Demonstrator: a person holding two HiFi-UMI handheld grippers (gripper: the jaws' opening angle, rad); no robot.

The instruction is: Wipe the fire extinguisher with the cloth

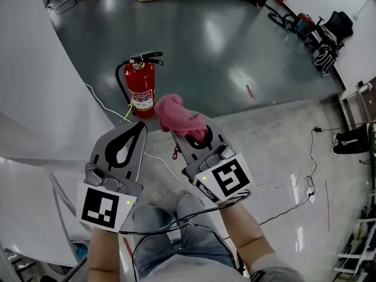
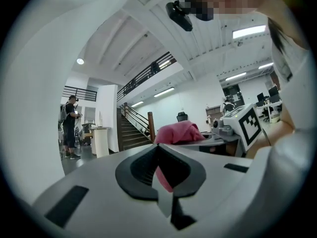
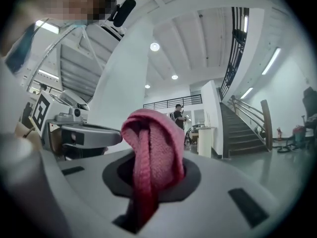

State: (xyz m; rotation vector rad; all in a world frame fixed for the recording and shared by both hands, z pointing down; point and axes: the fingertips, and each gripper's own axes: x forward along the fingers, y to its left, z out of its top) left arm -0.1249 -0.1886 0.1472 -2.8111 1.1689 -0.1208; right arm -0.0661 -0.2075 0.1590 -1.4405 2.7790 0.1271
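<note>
Head view: fire extinguisher (image 1: 141,88) upright on floor ahead; pink cloth (image 1: 179,116) held up in right gripper (image 1: 189,131), apart from it.
Left gripper view: left gripper (image 2: 159,152) clenched, empty.
Right gripper view: jaws clamp bunched cloth.
Wiping apparently not begun; all left.

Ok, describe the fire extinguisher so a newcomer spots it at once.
Start at the glossy grey floor beside the curved white wall. The fire extinguisher stands upright at the wall's edge, just beyond the pink cloth. It's the only red cylinder.
</note>
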